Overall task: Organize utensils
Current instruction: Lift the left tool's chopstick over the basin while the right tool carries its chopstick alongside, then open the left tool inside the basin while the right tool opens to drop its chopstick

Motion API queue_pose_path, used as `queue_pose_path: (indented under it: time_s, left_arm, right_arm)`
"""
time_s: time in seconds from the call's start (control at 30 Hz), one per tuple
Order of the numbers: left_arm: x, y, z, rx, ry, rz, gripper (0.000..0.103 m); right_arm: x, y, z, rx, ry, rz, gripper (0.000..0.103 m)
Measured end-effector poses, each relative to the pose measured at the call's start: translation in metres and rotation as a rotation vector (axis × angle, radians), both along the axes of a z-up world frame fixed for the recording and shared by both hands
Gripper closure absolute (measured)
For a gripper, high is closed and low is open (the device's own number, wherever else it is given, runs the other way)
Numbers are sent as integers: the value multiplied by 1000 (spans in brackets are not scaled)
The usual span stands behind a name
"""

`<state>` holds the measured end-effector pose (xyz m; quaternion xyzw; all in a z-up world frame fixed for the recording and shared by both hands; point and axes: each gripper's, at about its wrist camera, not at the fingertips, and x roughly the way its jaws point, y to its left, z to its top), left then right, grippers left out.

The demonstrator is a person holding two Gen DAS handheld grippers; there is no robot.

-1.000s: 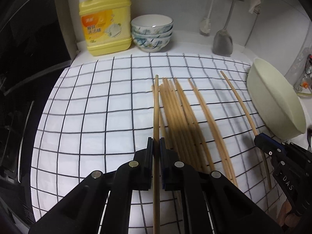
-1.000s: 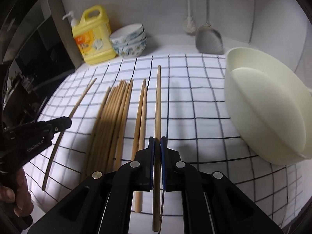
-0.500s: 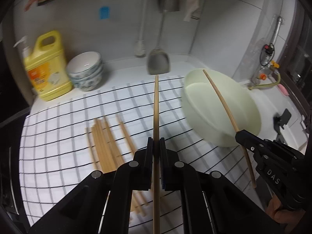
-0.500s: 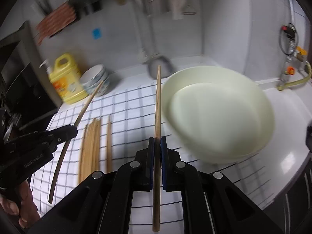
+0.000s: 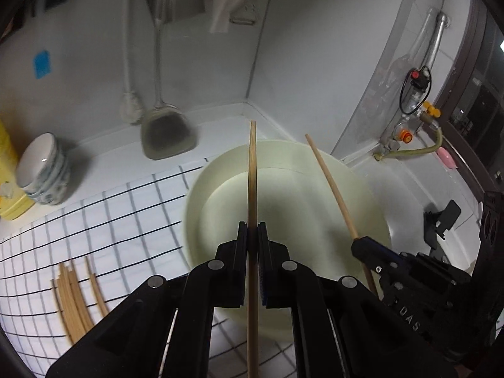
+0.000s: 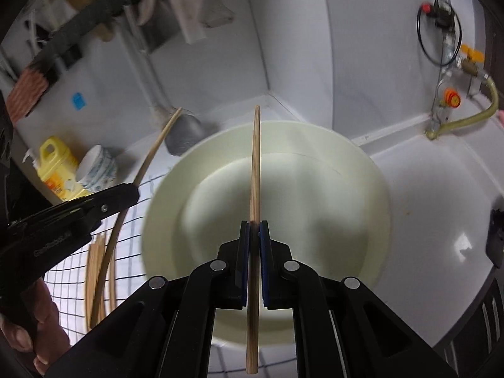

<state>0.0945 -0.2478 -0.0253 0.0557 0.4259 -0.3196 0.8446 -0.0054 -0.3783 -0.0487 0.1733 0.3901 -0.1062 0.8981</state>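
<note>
My left gripper [image 5: 253, 236] is shut on a wooden chopstick [image 5: 252, 170] that points forward over the pale green basin [image 5: 371, 195]. My right gripper [image 6: 255, 236] is shut on a second chopstick [image 6: 255, 163], also held above the basin [image 6: 346, 195]. In the left wrist view the right gripper [image 5: 362, 245] shows at the right with its chopstick [image 5: 330, 186]. In the right wrist view the left gripper [image 6: 132, 193] shows at the left with its chopstick [image 6: 151, 154]. Several more chopsticks [image 5: 74, 299] lie on the checked cloth [image 5: 110, 220].
A stack of bowls [image 5: 41, 173] and a yellow detergent bottle [image 6: 53, 167] stand at the back left. A spatula [image 5: 167, 132] hangs against the wall. Gas valves and a yellow hose [image 5: 415, 148] sit at the right. A hand [image 6: 31, 330] holds the left gripper.
Both grippers have lifted their chopsticks off the checked cloth and carried them right, from beside the chopstick pile to above the basin. The pile now lies at the lower left.
</note>
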Motion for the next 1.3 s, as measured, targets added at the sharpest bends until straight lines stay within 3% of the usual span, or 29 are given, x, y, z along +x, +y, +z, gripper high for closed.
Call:
queue_pose_path:
  time_s: [0.2, 0.43, 0.93, 1.03, 1.1, 1.3]
  left_arm:
    - [23, -39, -47, 57, 85, 11, 96]
    - [38, -59, -77, 105, 123, 20, 96]
    - [43, -62, -94, 150, 140, 26, 94]
    - [39, -62, -89, 156, 108, 27, 73]
    - [37, -59, -83, 158, 85, 30, 50]
    - [37, -49, -73, 147, 79, 60, 35]
  right_arm:
    - [22, -29, -34, 60, 65, 4, 97]
    - [35, -51, -60, 102, 126, 16, 97]
    - [39, -57, -72, 64, 157, 42, 97]
    - [37, -55, -68, 50, 149, 39, 83]
    - [37, -52, -66, 23, 150, 40, 83]
    - [32, -48, -58, 13, 140, 22, 81]
